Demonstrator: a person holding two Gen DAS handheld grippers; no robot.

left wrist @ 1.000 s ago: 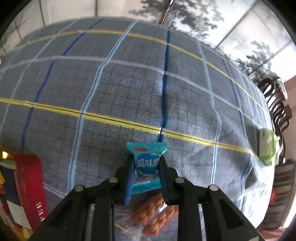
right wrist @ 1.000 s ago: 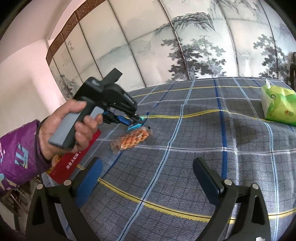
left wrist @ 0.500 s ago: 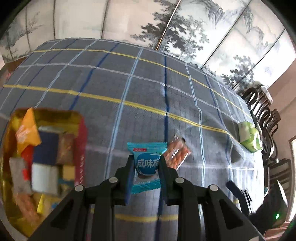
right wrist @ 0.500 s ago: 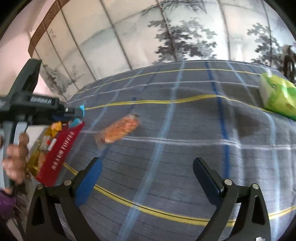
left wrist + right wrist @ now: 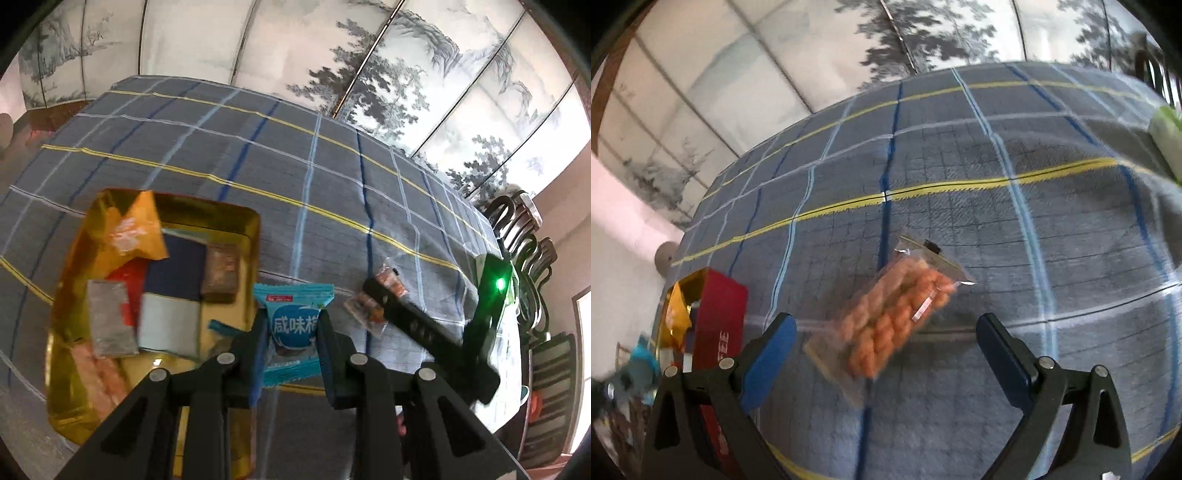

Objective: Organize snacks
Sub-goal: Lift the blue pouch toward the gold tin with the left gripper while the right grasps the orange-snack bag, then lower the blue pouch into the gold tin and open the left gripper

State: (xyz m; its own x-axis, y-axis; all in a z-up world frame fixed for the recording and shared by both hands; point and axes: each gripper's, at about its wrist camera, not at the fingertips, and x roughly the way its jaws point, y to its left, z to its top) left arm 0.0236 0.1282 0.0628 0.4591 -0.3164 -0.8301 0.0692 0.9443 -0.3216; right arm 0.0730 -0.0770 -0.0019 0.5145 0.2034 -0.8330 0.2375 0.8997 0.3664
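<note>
Left tool clamped on blue packet, beside box rim: shift over box before release. Right tool wide open, empty, over orange pack on bench: straddle squarely.

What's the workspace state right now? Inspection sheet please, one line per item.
Surface: table under a grey plaid tablecloth, blue and yellow lines.
Job's things: gold-lined red box already holding several packets; blue snack packet in the left gripper; clear bag of orange snacks lying on the cloth.
Clutter: green tissue pack at the far right edge.
Grippers: left gripper shut on the blue packet beside the box; right gripper open above the orange bag.
Cables: nothing seen.
Surroundings: painted tree screen, dark chairs.
</note>
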